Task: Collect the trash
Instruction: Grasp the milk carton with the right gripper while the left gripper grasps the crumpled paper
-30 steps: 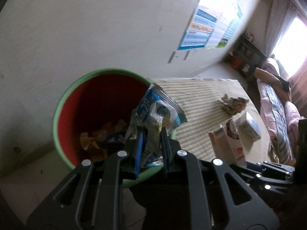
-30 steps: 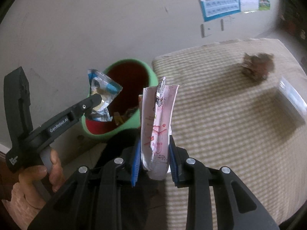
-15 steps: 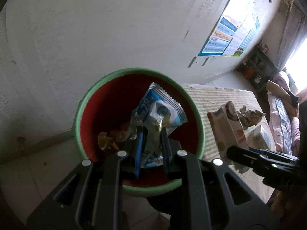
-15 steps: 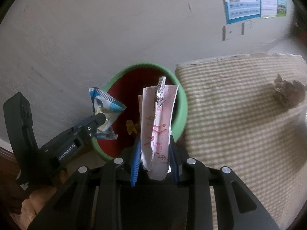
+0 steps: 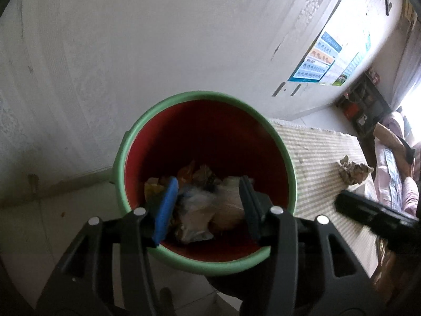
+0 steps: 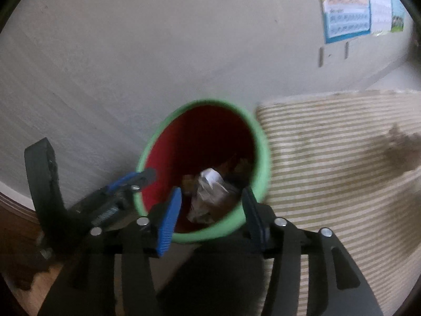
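A pale, plain wall (image 5: 158, 52) fills the upper part of both wrist views, with a blue-bordered poster (image 6: 344, 8) stuck to it off to the right. Below the wall, a beige striped mat (image 6: 329, 158) covers a raised surface on the right, and a crumpled brownish scrap of litter (image 5: 354, 171) lies on it, well apart from the bin; in the right wrist view that scrap is only a dark blur. Just beside the mat's near edge stands the trash bin (image 5: 123, 163), a round bucket with a green rim and a red inside, seen from above in both views. At its bottom lies a heap of wrappers (image 5: 200, 210): whitish crinkled plastic on top, with orange and yellow bits behind it; single items are hard to tell apart. The left gripper (image 5: 208, 205) hangs over the near side of the bin's mouth, its jaws opening, the blue pad and the dark pad apart with nothing clasped between them, only the heap far below. The right gripper (image 6: 210, 210) points down at the bin from the mat side, its jaws likewise opening and holding nothing. In the right wrist view the left gripper's black body reaches in over the bin's left rim.
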The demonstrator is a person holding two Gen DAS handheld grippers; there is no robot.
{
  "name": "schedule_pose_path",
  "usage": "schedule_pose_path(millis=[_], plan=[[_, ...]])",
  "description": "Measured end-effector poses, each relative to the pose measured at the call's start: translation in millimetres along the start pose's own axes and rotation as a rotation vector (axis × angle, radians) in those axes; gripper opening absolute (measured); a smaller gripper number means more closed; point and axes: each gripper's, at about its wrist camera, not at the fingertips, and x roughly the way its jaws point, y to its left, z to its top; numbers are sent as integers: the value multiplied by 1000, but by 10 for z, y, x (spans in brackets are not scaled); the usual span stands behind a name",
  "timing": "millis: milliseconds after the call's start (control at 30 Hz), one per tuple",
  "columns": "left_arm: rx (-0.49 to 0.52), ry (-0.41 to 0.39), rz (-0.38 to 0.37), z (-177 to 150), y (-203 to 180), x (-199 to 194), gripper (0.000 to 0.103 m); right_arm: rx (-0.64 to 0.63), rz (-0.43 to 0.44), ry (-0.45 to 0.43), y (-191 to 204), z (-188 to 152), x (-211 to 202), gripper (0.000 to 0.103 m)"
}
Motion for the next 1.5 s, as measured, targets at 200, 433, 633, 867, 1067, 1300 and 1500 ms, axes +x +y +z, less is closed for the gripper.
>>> schedule_pose_path(millis=[200,433,633,867,1067,1300,1500], plan=[[29,24,-9,-66,-129,82,47,-5,-272,49,-1109,-86,-447,61],[89,49,-26,-129,-414,149,47,10,-556,258,-2433,-205,-644,64],[139,47,-26,-160,-650,145,47,-49,-581,341,-2749,-248,-503,68],[212,61,-40,-211,-991,149,47,-14,-486,398,-2951,-298,-359,60],[298,81,-86,-230,-1454,276,47,162,-336,150,-2860,-526,-800,56],[477,114,-209,-317,-2461,592,47,385,-230,-53,-2383,-1462,-1087,56],[592,87,-255,-379,-3177,891,47,380,-248,-150,-1813,-1640,-1093,56]])
